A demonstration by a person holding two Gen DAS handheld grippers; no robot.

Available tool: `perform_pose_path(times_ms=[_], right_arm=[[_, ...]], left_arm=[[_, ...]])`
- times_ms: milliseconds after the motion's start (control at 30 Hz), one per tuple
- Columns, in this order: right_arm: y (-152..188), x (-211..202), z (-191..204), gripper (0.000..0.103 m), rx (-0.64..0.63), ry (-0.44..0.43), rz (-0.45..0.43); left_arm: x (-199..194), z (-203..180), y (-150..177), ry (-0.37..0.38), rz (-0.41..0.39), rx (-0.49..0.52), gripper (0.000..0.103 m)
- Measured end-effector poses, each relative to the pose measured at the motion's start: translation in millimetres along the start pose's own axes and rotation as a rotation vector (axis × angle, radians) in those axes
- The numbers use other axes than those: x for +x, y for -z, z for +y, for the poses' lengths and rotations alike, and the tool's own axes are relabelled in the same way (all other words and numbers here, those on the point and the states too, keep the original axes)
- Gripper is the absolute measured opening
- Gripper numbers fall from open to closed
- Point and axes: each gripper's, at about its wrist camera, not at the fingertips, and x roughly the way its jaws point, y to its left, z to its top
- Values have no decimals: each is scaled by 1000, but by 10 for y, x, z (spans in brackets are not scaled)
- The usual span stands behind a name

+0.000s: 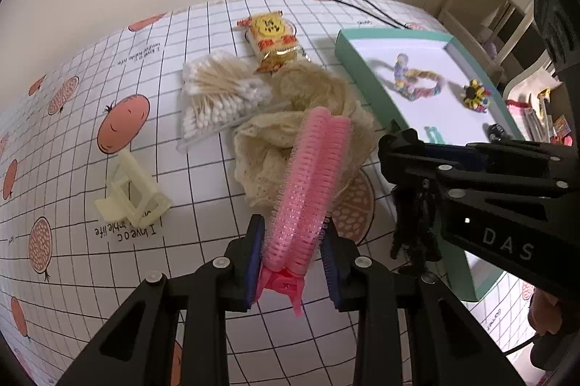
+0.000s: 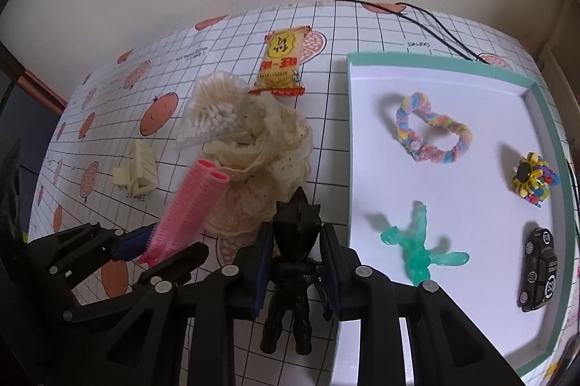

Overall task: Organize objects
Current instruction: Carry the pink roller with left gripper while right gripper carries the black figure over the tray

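Note:
My left gripper (image 1: pixel 293 230) is shut on a pink double hair roller (image 1: pixel 311 175), which sticks out forward over the cream lace scrunchie (image 1: pixel 290 132). The right wrist view shows the roller (image 2: pixel 192 204) and that gripper (image 2: pixel 145 241) at lower left. My right gripper (image 2: pixel 297 233) is shut on a black spiky toy figure (image 2: pixel 295 241), held just left of the teal tray (image 2: pixel 349 132). From the left wrist view the figure (image 1: pixel 413 219) hangs under the right gripper (image 1: pixel 406 175), in front of the tray wall (image 1: pixel 362 67).
The tray holds a rainbow twisted loop (image 2: pixel 431 132), a yellow flower toy (image 2: pixel 531 179), a green clear figure (image 2: pixel 417 248) and a black toy car (image 2: pixel 540 270). On the grid cloth lie a cotton swab bag (image 1: pixel 221 96), a yellow snack packet (image 1: pixel 272 38) and a cream claw clip (image 1: pixel 132 194). Black cables (image 2: pixel 435 23) run at the back.

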Motion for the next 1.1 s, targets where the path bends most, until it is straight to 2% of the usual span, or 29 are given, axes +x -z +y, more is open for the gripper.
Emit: perform_pose_path(times_ms=[667, 1100], right_arm=[[-108, -548, -25, 27, 26, -6, -125], [-79, -1065, -260, 27, 58, 27, -216]], left_arm=[[-414, -59, -174, -32, -90, -23, 31], [-643, -356, -279, -39, -132, 1, 31]])
